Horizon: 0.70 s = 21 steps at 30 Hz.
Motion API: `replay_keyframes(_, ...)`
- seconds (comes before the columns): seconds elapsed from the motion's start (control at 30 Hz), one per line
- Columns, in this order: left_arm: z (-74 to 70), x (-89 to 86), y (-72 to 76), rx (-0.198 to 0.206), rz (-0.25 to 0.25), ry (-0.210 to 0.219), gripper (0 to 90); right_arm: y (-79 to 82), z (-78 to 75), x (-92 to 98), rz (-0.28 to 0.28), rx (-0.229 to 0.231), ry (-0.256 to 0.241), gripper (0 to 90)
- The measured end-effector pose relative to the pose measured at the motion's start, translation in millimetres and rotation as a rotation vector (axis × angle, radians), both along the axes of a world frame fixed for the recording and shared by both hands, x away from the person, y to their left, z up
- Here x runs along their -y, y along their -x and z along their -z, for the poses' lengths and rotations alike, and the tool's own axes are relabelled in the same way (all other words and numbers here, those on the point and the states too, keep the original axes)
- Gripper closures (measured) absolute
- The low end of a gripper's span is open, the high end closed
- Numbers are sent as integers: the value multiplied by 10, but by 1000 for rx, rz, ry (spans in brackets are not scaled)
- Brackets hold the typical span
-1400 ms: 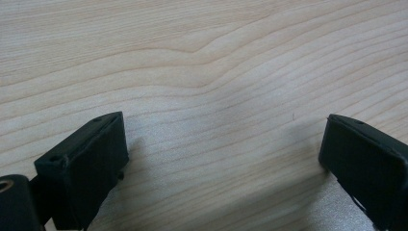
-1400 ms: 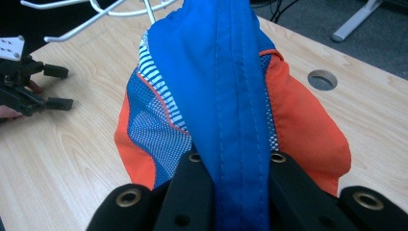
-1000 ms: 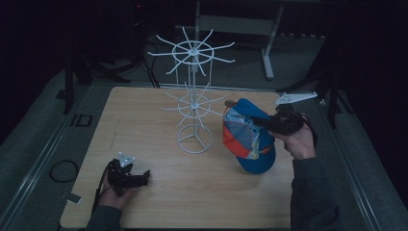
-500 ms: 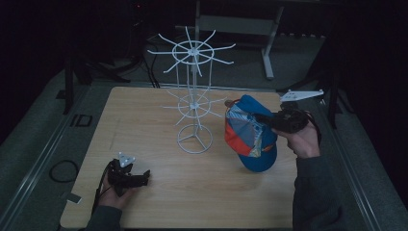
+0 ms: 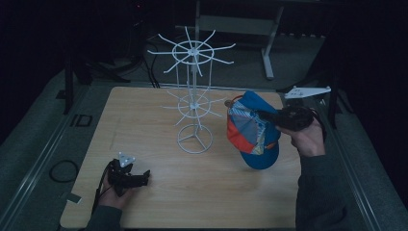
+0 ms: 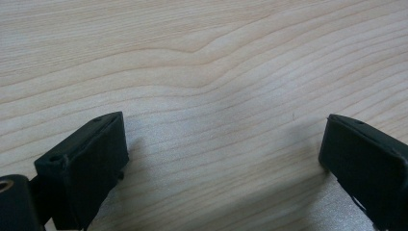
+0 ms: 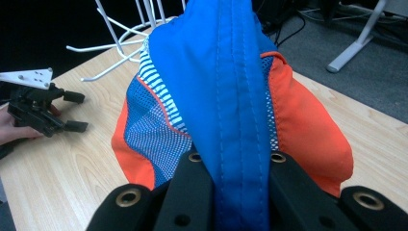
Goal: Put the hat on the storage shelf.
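Note:
A blue and orange cap (image 5: 252,132) with mesh panels hangs over the right half of the wooden table (image 5: 144,125). My right gripper (image 5: 262,114) is shut on it. In the right gripper view the two jaws pinch a blue seamed fold of the cap (image 7: 226,72), and my right gripper (image 7: 235,159) is closed tight on the fabric. A white wire rack (image 5: 194,103) with two tiers of spokes stands just left of the cap. My left gripper (image 5: 139,177) rests low at the table's front left, open. In its own view my left gripper (image 6: 223,163) has bare wood between the jaws.
The rack's round base (image 5: 194,142) sits mid-table, its lower spokes (image 7: 115,53) reaching close to the cap. My left gripper (image 7: 79,111) lies across the table in the right gripper view. A grey desk leg (image 5: 267,53) stands on the floor beyond the far edge.
My right gripper has carried the cap slightly up and away from the front edge. The left gripper has stayed put.

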<state>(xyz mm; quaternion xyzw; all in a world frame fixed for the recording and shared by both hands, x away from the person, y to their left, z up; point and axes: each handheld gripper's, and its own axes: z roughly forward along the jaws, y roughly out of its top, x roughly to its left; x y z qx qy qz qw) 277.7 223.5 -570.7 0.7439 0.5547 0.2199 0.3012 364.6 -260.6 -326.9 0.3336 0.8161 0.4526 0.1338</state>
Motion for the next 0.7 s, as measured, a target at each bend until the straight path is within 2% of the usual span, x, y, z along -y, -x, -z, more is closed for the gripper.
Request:
replay_keyframes(0.4,0,0,0,0,0,0,31,3,-128,21,-25,28,-16,877)
replay_keyframes(0.7,0,0,0,0,0,0,31,-12,-169,41,-51,13,-45,876)
